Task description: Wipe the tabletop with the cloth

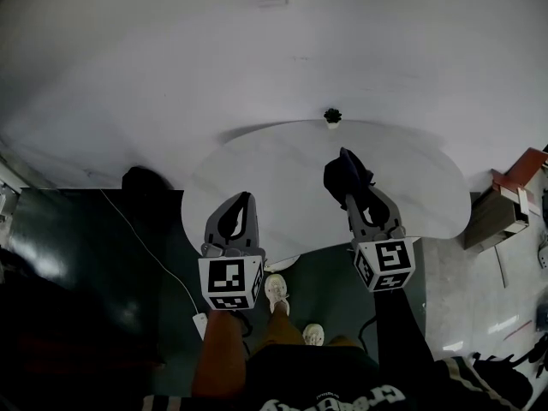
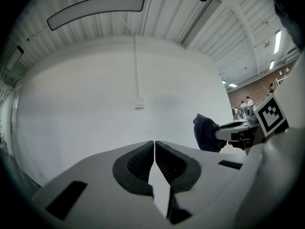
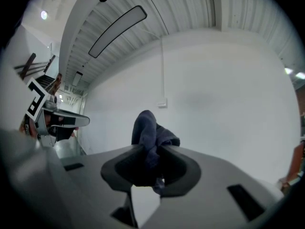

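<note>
Head view: both grippers are over the white tabletop (image 1: 257, 165), the left gripper (image 1: 235, 218) nearer its left edge, the right gripper (image 1: 355, 197) with the dark cloth (image 1: 346, 176) bunched at its tip.

Left gripper view: jaws pressed together, nothing between them.

Right gripper view: jaws clamped on the cloth (image 3: 148, 135) (a fold sticks up past the tips)

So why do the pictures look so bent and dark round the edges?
Head view: the wide lens bows the wall, and the floor beside the table is dim. Left gripper view: a black ring frames the picture; the ceiling light curves. Right gripper view: same ring; the dark cloth shows little detail.
</note>
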The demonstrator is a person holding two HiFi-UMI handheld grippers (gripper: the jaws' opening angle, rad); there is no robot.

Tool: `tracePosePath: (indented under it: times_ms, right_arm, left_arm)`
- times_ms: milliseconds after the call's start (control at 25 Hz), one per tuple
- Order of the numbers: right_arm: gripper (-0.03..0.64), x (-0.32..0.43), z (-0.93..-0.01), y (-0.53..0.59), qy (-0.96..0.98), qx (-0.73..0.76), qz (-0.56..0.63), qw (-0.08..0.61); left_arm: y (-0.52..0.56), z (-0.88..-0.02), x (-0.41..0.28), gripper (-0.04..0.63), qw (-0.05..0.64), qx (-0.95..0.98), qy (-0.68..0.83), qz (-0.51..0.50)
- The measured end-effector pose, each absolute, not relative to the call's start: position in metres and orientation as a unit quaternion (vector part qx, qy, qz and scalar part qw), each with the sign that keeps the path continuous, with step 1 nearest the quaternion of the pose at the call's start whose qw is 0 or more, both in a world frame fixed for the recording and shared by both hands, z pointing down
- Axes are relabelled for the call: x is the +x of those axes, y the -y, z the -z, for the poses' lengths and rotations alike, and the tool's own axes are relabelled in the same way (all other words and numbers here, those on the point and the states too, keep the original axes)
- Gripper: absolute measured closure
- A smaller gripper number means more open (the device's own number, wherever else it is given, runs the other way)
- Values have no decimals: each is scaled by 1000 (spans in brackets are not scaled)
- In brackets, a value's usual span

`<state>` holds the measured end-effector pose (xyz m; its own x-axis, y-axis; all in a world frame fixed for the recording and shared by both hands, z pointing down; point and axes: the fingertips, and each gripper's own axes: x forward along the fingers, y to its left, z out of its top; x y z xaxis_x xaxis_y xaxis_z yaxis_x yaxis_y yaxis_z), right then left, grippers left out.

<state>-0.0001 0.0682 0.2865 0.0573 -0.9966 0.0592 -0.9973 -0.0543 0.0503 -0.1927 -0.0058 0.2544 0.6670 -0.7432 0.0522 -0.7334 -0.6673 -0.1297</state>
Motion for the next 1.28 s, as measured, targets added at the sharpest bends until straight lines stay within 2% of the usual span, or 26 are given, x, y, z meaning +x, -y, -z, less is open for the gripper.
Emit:
tracePosePath:
  times_ms: [680,920,1280]
  right_arm:
    - [506,-3,-322,142,691,719,-36,68]
    - [515,-28,-354,217,702,704,-86,67]
    - [520,-98,-431,319,738,648,-147,118]
  left_arm:
    - [222,-293,-186,588,36,-917,-391,63]
    - [291,-316,-206,588,31,-914,-399,68]
    - [372,-371,-246,588,-2,-904,-418,91]
